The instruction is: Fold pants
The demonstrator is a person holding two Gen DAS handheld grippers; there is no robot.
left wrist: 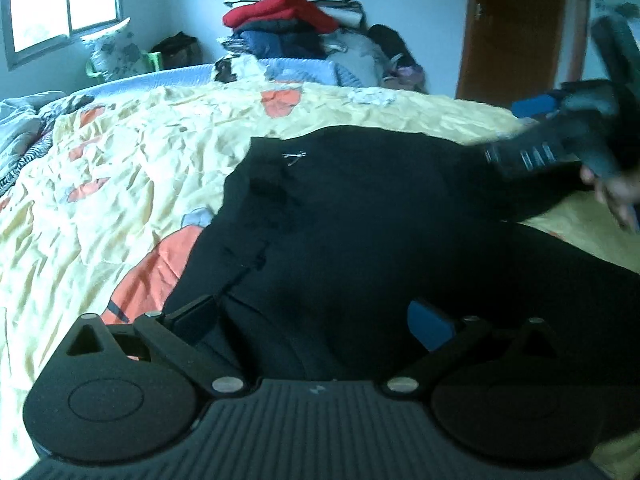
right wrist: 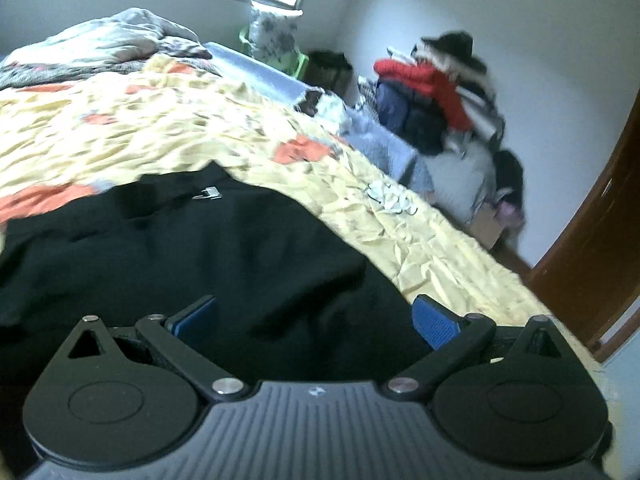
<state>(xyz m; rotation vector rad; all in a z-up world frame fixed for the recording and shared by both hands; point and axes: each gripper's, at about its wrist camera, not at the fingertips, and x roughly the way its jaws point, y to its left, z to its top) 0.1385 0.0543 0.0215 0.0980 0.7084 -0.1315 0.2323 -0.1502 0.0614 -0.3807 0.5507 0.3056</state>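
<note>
Pants (left wrist: 360,216) lie rumpled on the near yellow bedspread (left wrist: 120,168) beneath your spread, empty left gripper (left wrist: 316,320) and right gripper (right wrist: 316,320); pinch one layer only and the fold skews.

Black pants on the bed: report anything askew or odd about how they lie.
The black pants lie rumpled on the yellow bedspread, with uneven folds and a raised ridge near the right gripper. No damage visible.

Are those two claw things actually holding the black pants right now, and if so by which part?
No. The left gripper and right gripper both stand open over the black pants, fingers apart, with nothing pinched between them.
</note>
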